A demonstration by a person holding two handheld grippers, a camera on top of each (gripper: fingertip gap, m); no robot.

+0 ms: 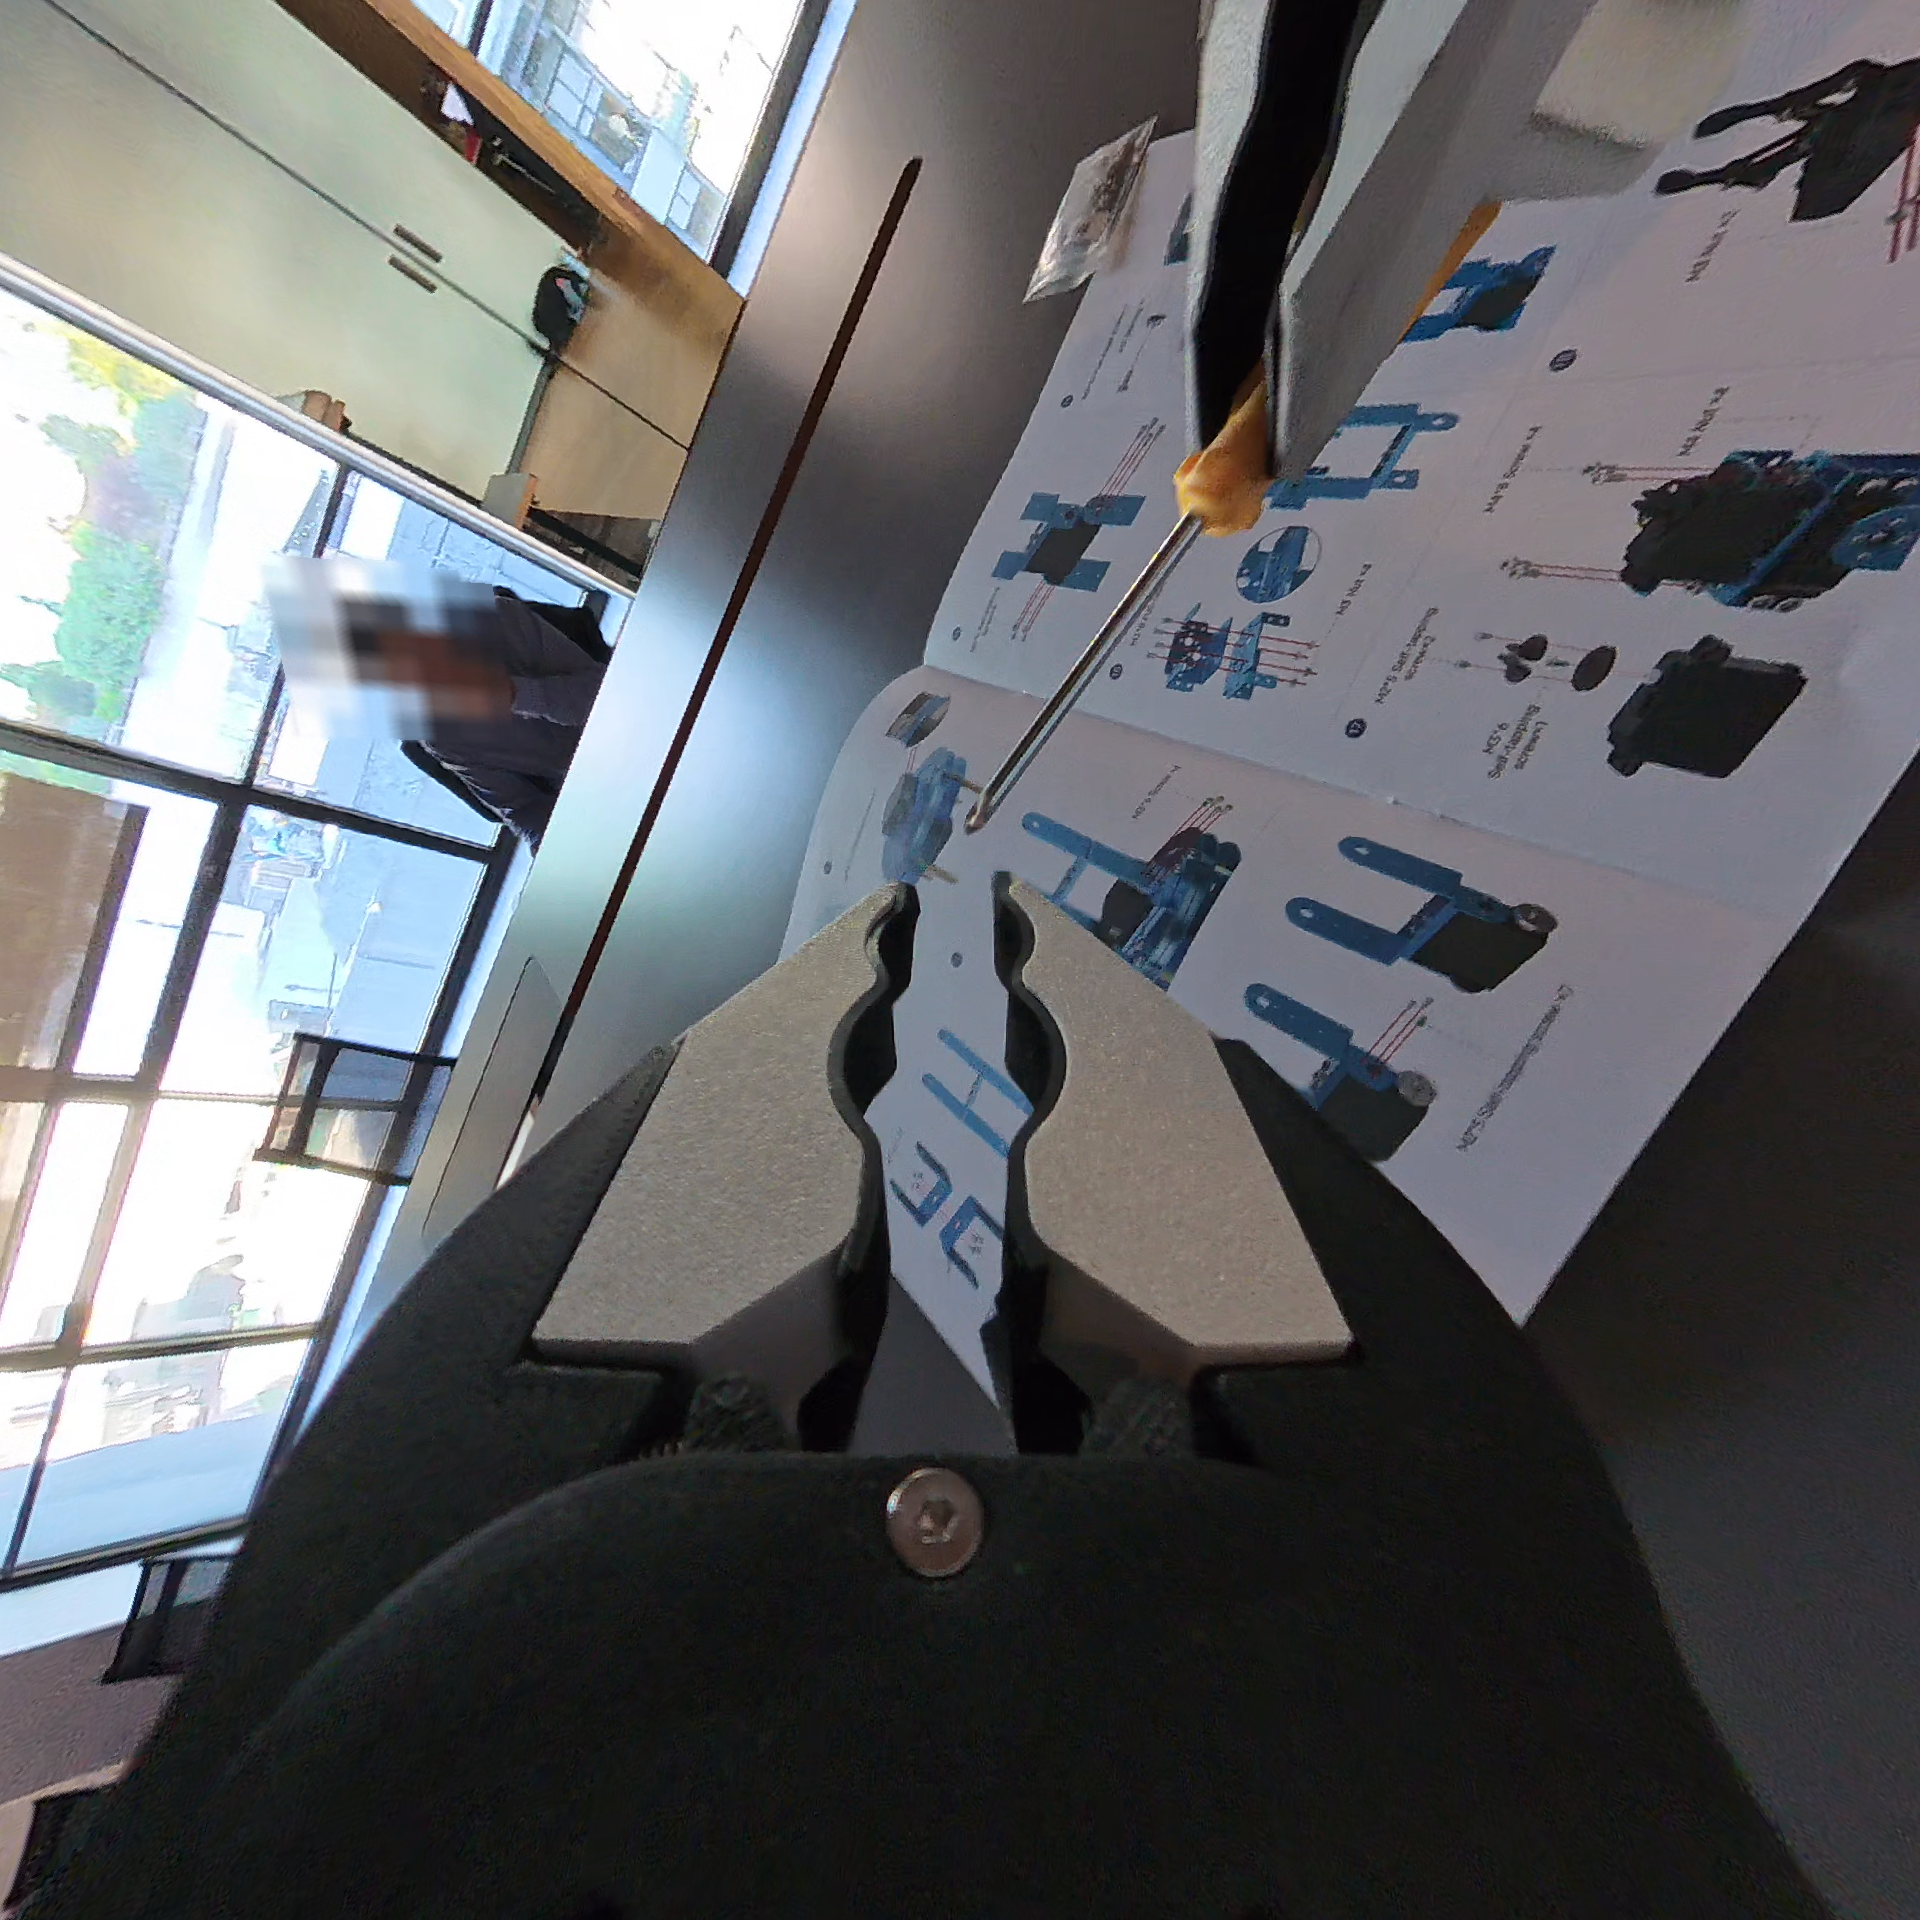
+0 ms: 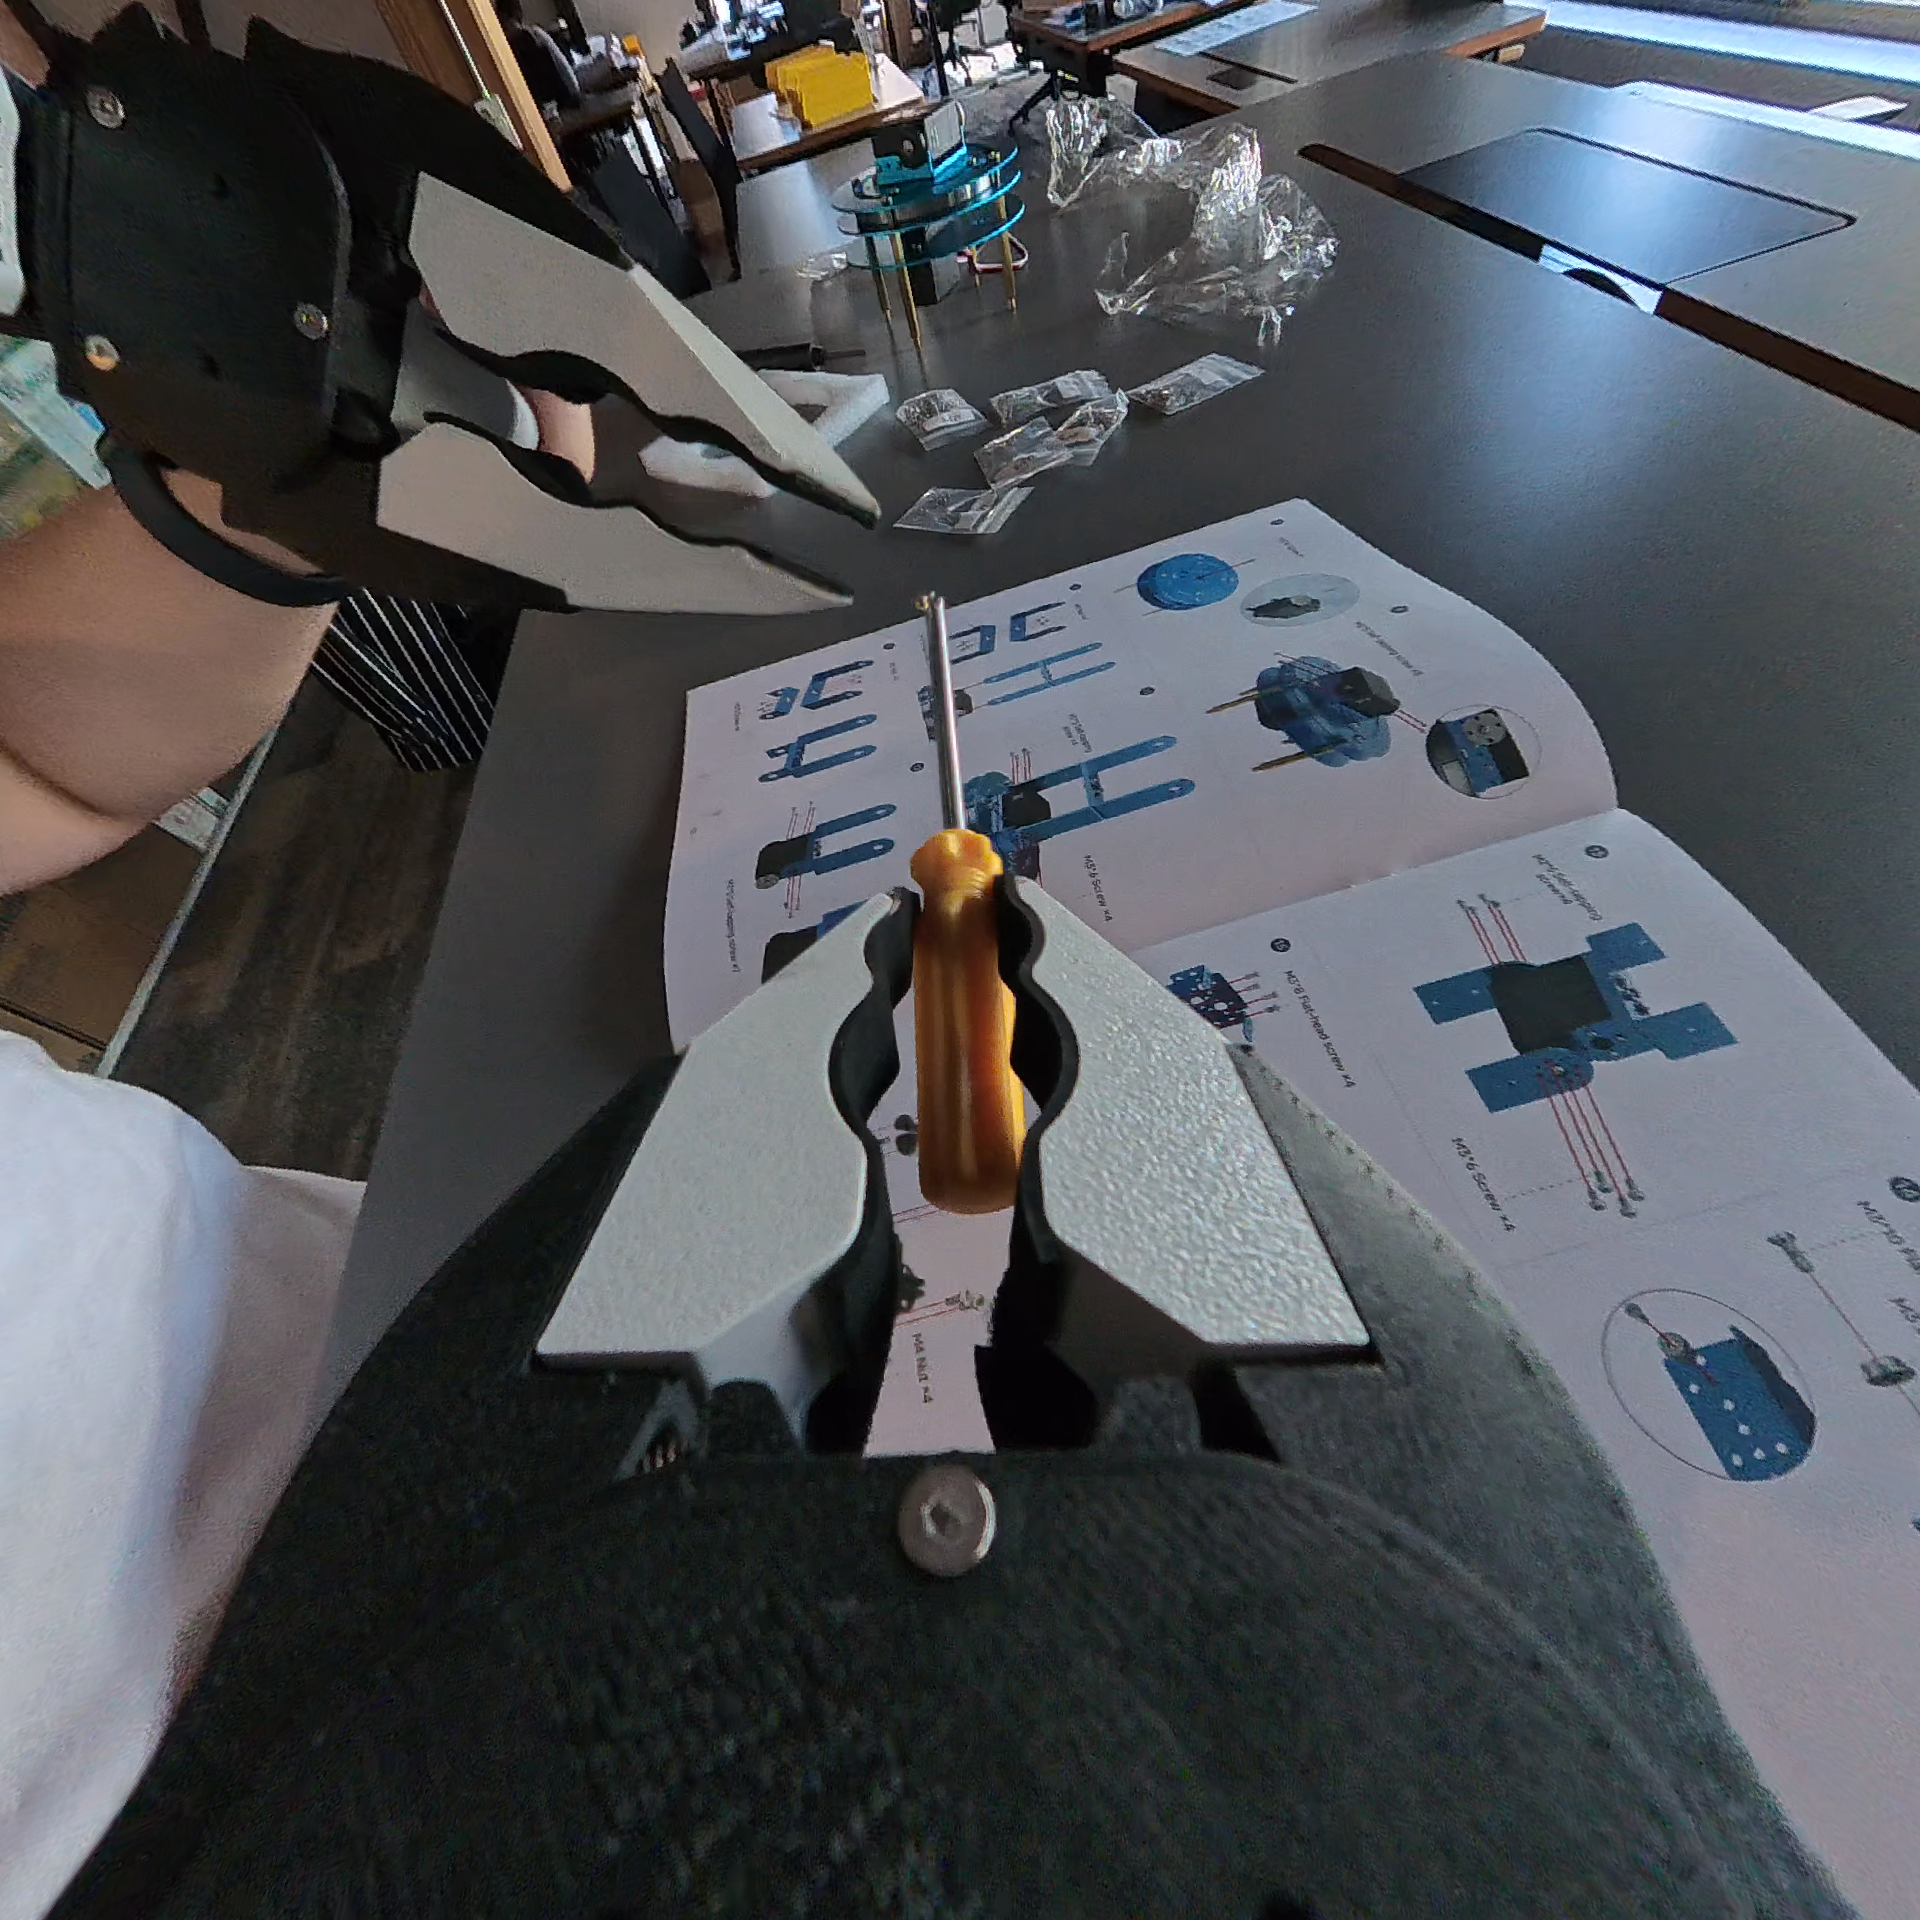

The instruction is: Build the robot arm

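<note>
Basically the right gripper (image 2: pixel 951 914) is clamped on the orange handle of a screwdriver (image 2: pixel 964 1039), pinched only near the fingertips, most of the handle lying loose in the gap behind. With so little contact the tool could pivot or slide out if the hand tilts, and drop onto the open instruction booklet (image 2: pixel 1455 1039) below. Its thin shaft points up-frame, tip at centre of the right wrist view, just beside the left gripper's (image 1: pixel 954 899) fingertips; a small wobble could knock the two together. Left gripper holds nothing, jaws parted by a narrow gap, hovering over the booklet's lower page in the left wrist view, which is rolled hard sideways, dark table (image 1: pixel 790 436) running up the frame. In the right wrist view it comes in from upper left, a bare forearm behind it. Small plastic parts bags (image 2: pixel 1049 426), crumpled clear wrap (image 2: pixel 1195 218) and a blue tiered assembly (image 2: pixel 930 208) sit farther up-frame, well apart from both grippers
</note>
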